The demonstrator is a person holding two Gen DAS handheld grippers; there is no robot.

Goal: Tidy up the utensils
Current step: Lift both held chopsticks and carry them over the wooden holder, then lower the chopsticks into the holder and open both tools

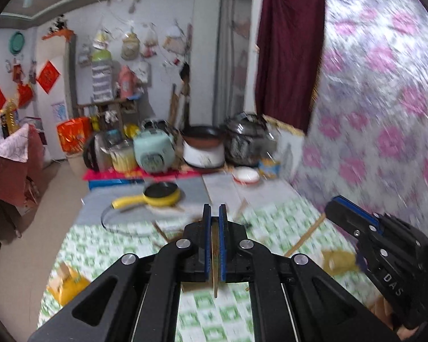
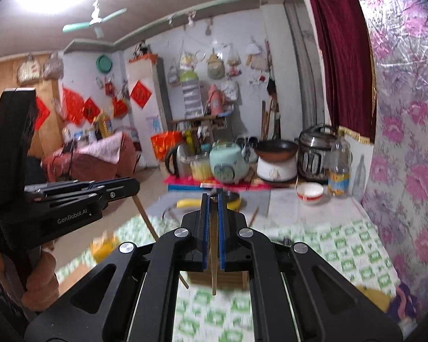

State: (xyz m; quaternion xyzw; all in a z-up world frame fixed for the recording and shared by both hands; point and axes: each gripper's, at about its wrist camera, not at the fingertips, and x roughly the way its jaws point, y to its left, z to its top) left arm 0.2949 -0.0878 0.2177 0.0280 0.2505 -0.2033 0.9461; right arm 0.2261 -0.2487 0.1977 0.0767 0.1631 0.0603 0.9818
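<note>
In the left wrist view my left gripper [image 1: 214, 209] is shut on a thin wooden chopstick [image 1: 215, 259] that runs back between the blue pads, above the green-checked tablecloth [image 1: 271, 228]. My right gripper [image 1: 336, 208] shows at the right, with its chopstick [image 1: 305, 236] slanting down from it. In the right wrist view my right gripper [image 2: 213, 198] is shut on a chopstick [image 2: 214, 262]. The left gripper [image 2: 135, 184] is at the left, its chopstick [image 2: 144, 213] hanging below. A brown wooden holder [image 2: 231, 279] lies under the right gripper, blurred. Loose chopsticks [image 1: 239, 208] lie on the table.
A yellow pan [image 1: 161, 195] and a glass lid [image 1: 122, 222] sit mid-table. A white bowl [image 2: 309, 193] and a bottle [image 2: 339, 168] stand by the floral wall. Cookers and a kettle [image 2: 179, 156] line the far end. Yellow packets [image 1: 68, 282] lie near the table's left edge.
</note>
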